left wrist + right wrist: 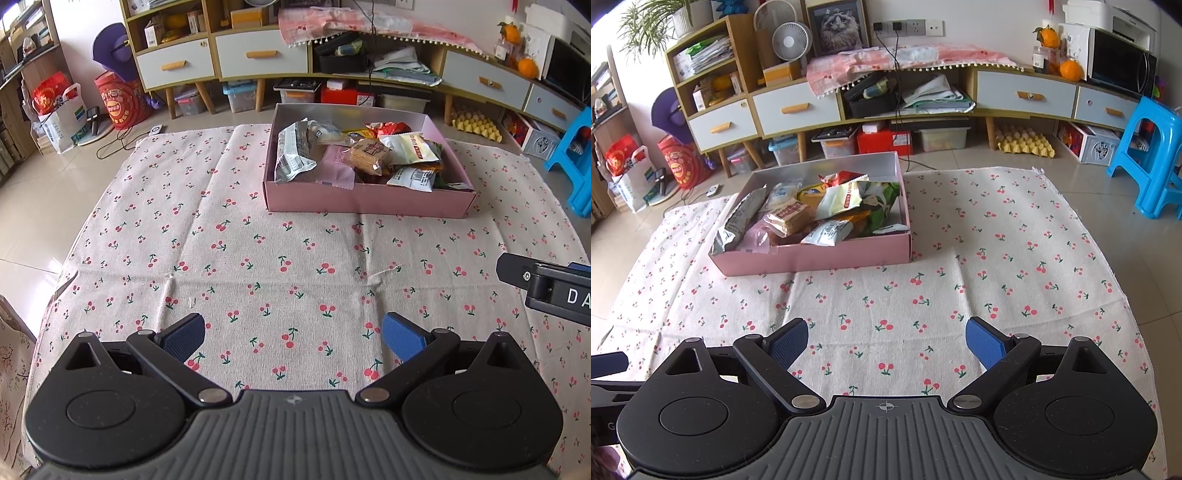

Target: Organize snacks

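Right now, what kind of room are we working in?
Most likely a lived-in home living room. A cherry-print cloth covers the surface holding the pink snack box, and behind it stand a drawer cabinet, a microwave and a blue plastic stool.

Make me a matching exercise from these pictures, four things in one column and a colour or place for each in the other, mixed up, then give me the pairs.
Things:
1. rectangular cardboard box holding snack packets
2. plastic stool
3. small round fan
4. egg tray

Colour or place:
A. on top of the wooden cabinet
B. pink, on the cherry-print cloth
C. yellow, on the floor under the cabinet
D. bright blue, on the floor right of the cloth

Pairs: 1-B, 2-D, 3-A, 4-C
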The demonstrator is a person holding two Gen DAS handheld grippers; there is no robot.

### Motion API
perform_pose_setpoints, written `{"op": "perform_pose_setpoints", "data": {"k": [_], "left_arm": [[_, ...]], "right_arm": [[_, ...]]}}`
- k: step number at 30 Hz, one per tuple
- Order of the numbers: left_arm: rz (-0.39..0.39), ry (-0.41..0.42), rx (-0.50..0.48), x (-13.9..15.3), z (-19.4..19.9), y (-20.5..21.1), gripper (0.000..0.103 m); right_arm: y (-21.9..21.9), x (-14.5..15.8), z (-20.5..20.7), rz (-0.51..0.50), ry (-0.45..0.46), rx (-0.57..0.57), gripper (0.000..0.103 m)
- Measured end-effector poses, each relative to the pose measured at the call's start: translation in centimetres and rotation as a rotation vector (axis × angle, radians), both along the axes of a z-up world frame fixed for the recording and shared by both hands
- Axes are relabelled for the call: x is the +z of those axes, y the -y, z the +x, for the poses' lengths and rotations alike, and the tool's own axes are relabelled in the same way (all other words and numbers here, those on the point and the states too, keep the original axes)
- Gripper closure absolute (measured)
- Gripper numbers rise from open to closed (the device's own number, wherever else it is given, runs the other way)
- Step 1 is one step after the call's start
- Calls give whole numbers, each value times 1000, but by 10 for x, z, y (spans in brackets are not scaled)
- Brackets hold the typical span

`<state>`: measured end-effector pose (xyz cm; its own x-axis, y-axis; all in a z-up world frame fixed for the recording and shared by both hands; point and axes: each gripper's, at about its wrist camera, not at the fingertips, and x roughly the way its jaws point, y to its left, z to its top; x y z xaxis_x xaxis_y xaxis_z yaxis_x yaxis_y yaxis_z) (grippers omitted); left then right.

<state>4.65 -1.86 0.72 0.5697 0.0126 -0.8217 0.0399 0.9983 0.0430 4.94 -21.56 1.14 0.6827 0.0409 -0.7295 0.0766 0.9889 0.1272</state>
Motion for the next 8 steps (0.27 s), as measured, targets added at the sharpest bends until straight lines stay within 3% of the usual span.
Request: {"op": "perform_pose_setpoints", "data": {"k": [8], "left_arm": [[3, -3, -5, -1, 1, 0, 1]], "right_arm": [[0, -2, 0, 1, -5, 0, 9]]}}
